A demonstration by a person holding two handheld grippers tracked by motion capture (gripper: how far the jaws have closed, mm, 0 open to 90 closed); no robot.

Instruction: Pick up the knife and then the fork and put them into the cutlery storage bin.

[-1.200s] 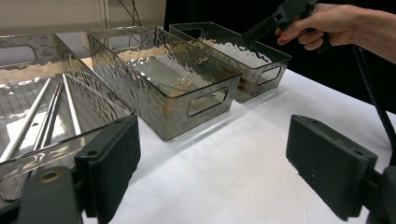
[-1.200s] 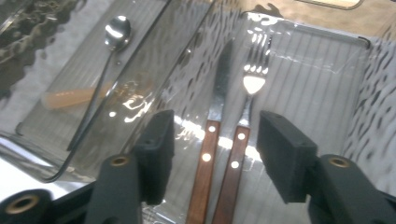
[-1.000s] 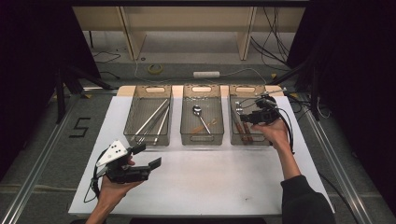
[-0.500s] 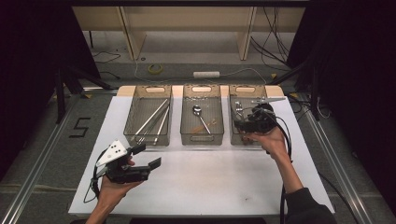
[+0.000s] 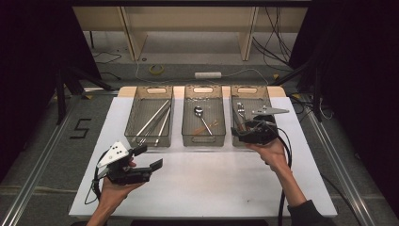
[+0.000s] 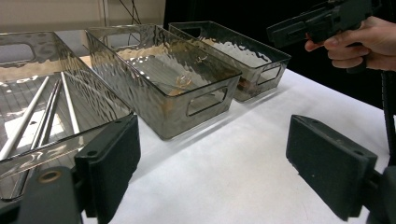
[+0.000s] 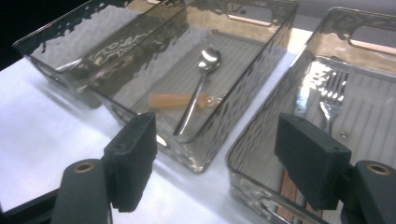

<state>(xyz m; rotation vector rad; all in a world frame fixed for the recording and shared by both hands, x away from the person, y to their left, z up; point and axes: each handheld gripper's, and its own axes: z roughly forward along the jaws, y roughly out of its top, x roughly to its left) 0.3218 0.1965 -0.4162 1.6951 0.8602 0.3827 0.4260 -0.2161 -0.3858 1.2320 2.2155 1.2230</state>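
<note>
Silver fork (image 7: 332, 93), tines up-frame, in clear ribbed bin (image 7: 261, 140)

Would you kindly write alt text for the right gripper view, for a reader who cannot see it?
The right gripper, open with nothing between its black jaws, points at two clear plastic bins on a white table. The middle bin holds a spoon and an orange stick; the right bin holds a fork.

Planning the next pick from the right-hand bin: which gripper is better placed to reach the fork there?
Right. The right gripper hovers open over the right bin holding the fork; the left gripper sits far off.
</note>
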